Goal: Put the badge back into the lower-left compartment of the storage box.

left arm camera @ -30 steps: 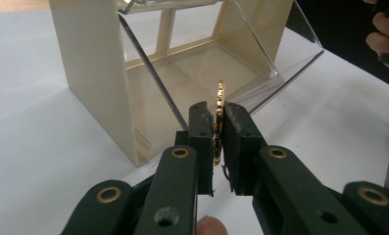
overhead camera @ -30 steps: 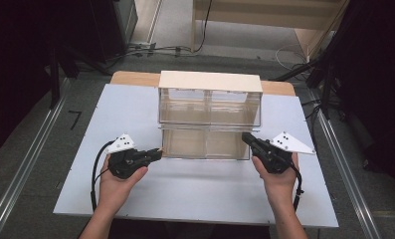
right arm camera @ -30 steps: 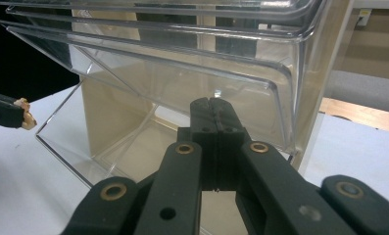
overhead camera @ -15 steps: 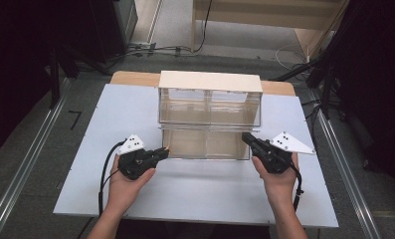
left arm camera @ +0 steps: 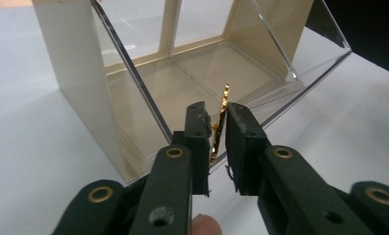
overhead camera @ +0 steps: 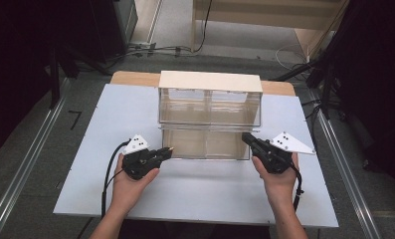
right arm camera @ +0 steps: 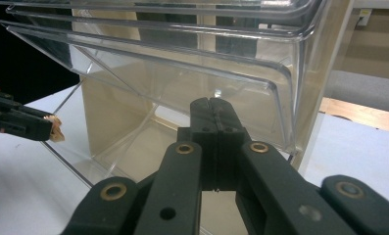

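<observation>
Left gripper (left arm camera: 215, 125) jaws, just opening, flank a thin gold strip (left arm camera: 222, 113).

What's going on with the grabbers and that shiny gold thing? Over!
Left gripper jaws just easing open, gold strip between them at clear bin front. Right gripper shut, empty. Nothing in the way.

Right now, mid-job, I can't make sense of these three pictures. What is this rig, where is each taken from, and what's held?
A person works at a white table with a hand-held two-jaw gripper in each hand. One picture looks down from above; the other two come from cameras riding on each gripper. On the table stands a clear plastic drawer cabinet with its lower drawer pulled open. The left gripper has a thin gold strip between its jaws, which have just been opening. The right gripper is shut, empty, at the drawer's corner.
</observation>
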Demonstrator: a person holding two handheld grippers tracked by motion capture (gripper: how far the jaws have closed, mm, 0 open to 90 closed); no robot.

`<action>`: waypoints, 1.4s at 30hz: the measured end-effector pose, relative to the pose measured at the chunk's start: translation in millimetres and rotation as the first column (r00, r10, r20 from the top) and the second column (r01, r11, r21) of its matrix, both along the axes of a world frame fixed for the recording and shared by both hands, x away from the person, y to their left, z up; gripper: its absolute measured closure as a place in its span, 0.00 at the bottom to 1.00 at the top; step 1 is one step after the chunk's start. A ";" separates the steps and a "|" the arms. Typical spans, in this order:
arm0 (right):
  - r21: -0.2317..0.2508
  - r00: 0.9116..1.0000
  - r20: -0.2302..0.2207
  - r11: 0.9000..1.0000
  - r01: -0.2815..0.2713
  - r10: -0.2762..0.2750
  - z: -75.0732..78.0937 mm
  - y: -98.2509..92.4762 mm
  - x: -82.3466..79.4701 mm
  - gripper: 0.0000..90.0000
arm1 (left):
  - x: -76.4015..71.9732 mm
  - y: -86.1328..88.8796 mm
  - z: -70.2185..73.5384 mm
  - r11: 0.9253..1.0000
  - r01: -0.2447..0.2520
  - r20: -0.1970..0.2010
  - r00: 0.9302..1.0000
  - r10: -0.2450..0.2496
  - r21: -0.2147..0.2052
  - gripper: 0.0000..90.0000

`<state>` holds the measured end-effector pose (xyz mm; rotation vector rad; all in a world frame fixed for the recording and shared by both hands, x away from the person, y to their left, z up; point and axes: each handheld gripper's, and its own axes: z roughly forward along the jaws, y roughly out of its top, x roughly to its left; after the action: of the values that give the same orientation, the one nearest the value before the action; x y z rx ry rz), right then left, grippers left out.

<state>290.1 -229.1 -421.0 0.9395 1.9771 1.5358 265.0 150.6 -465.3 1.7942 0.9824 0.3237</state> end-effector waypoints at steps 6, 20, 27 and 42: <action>0.002 1.000 -0.005 1.000 0.004 -0.004 -0.1 -0.8 0.0 0.97 | -0.6 0.4 0.7 1.000 0.006 0.002 1.000 -0.006 -0.008 0.83; 0.001 1.000 -0.005 1.000 0.007 -0.007 -1.1 0.6 -0.2 0.97 | 0.6 -0.8 28.0 0.999 -0.018 0.108 0.994 0.021 -0.034 0.87; 0.000 1.000 -0.006 1.000 0.009 -0.009 -2.2 0.4 -0.1 0.97 | 4.5 -4.6 39.4 0.998 -0.019 0.147 0.989 0.027 -0.053 0.90; -0.004 1.000 -0.007 1.000 0.014 -0.014 -3.3 0.4 0.5 0.97 | 7.0 2.8 42.5 0.997 -0.040 0.173 0.984 0.052 -0.071 0.98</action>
<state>290.6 -228.6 -424.3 0.9564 1.9736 1.5223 271.9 153.4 -422.9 1.6536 0.9013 0.4637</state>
